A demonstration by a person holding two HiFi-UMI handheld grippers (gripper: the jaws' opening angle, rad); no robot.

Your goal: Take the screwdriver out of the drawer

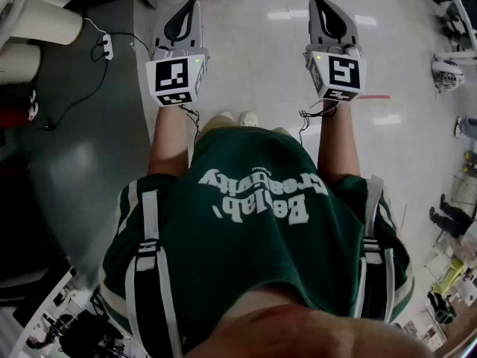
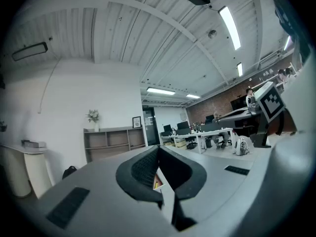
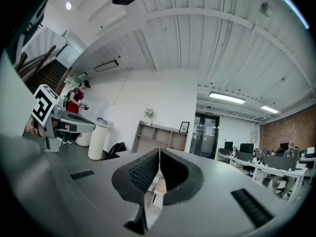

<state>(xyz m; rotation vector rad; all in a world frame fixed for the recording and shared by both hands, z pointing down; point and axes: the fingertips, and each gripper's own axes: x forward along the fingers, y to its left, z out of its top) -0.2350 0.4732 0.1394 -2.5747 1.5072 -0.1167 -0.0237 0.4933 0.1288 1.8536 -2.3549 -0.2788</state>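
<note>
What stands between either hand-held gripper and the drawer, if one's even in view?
No drawer or screwdriver shows in any view, so that cannot be judged. The left hand-held gripper and right hand-held gripper are shut and empty.

Read white lettering, upside down, across the green shirt [image 1: 253, 222]: two lines, seemingly "Creativity" and "BeLab'". Could not make out any other wording away from the shirt.

place: open-plan office | shelf [image 2: 113, 141] on white wall [image 2: 74, 98], plant [image 2: 93, 115] on top | glass door [image 2: 149, 125] right of shelf | desks [image 2: 213, 132] with monitors [image 2: 182, 126] further right | brick wall [image 2: 217, 105] far right of shelf | strip lights [image 2: 229, 26] high above shelf
</note>
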